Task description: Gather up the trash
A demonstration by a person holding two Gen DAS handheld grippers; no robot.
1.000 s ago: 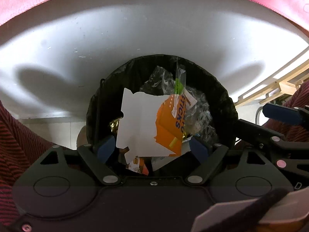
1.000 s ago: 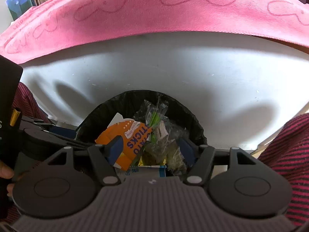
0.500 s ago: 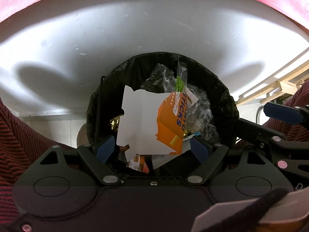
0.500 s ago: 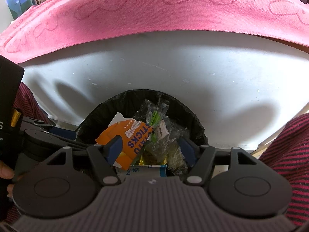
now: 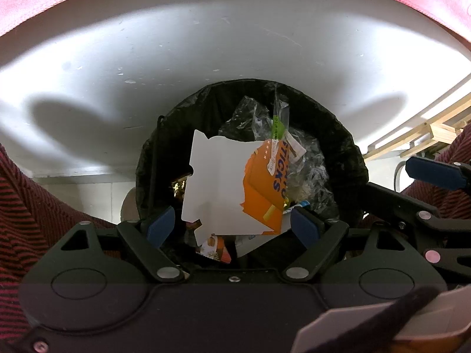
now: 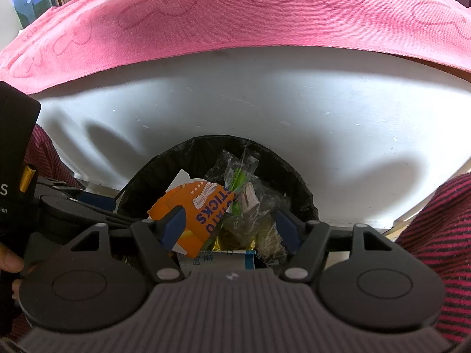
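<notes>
While the orange snack box (image 5: 262,194) lay flattened on top of the heap in the black-lined bin (image 5: 347,158), its white inside face turned up toward the left camera, you had nothing left in either tool. Clear wrappers (image 6: 247,203) with a green strip were crumpled just beside it, and a white-and-blue carton (image 6: 217,259) showed underneath at the near edge — all of it inside the liner, none over the rim as far as either view showed.

Your left gripper (image 5: 234,225) hung over the bin mouth with its jaws spread wide and empty; the blue pads stood clear on either side of the box and did not press on it. Your right gripper (image 6: 229,225) was likewise released, pads apart, nothing pinched between them, and it pointed down into the same opening from the other side.

Judged from this, the drop was done. The box stood high in the bin, so it looked likely to catch a pad on the way out — lifting straight up before swinging away would have been the safe move. The two tools sat close together over one small opening; withdrawing one at a time would have avoided a knock.

Around the bin: the white tabletop edge (image 6: 265,103) above, a pink cloth (image 6: 235,14) on it, your red striped sleeves (image 5: 26,206) at both sides.
</notes>
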